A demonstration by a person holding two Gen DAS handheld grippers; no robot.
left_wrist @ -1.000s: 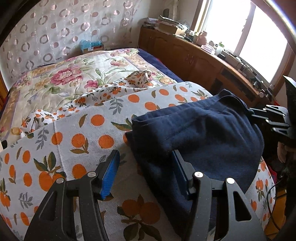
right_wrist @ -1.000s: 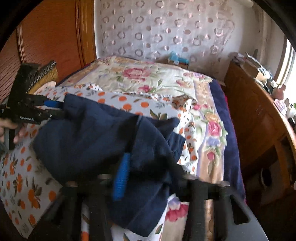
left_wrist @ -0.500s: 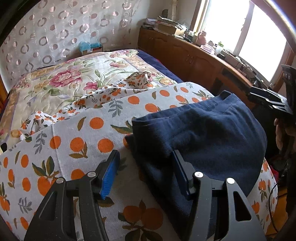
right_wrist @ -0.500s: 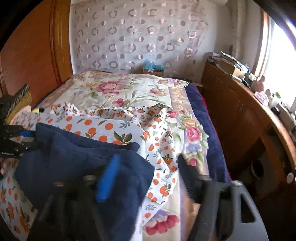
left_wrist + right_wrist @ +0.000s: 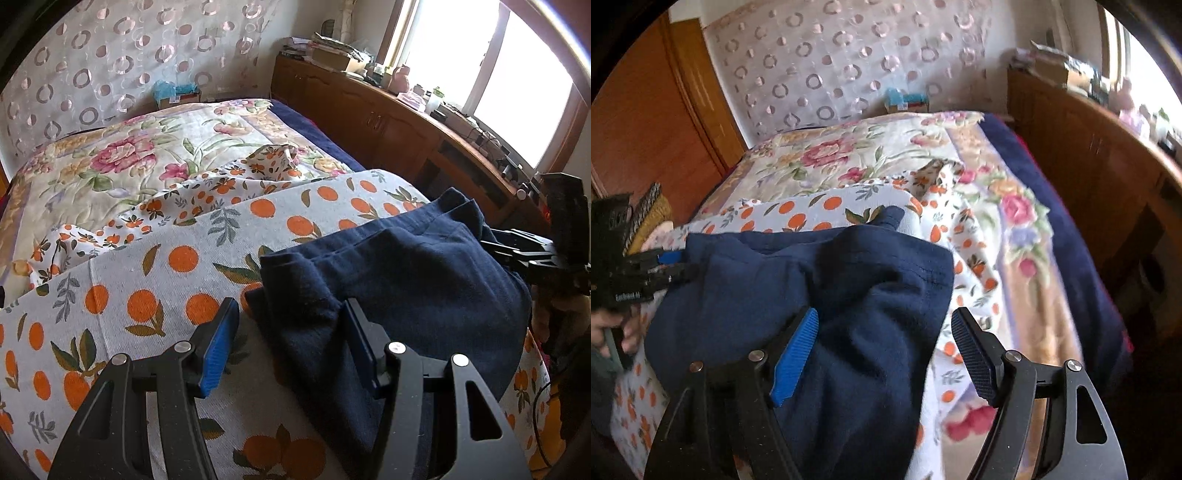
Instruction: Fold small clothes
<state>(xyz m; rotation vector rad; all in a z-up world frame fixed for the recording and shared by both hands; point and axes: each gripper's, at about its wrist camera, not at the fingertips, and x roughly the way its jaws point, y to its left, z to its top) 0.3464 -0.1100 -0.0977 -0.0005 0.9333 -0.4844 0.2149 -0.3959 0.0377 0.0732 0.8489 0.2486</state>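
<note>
right gripper (image 5: 882,350) just released navy garment (image 5: 820,295), jaws wide | left gripper (image 5: 288,339) half-open, unclamped

The navy garment (image 5: 424,280) looks like a soft, matt knit cloth with a slightly fuzzy nap. Under it, the orange-print towel (image 5: 155,280) shows a coarse, looped weave, dull in finish. The floral quilt (image 5: 122,162) is stitched, puffy fabric with a faint sheen. The left gripper (image 5: 291,343) is matt black plastic with bright metal screws, and its blue pads (image 5: 218,347) are ribbed. The cabinet (image 5: 373,118) is glossy varnished wood. The curtain (image 5: 110,59) is thin, sheer cloth.
</note>
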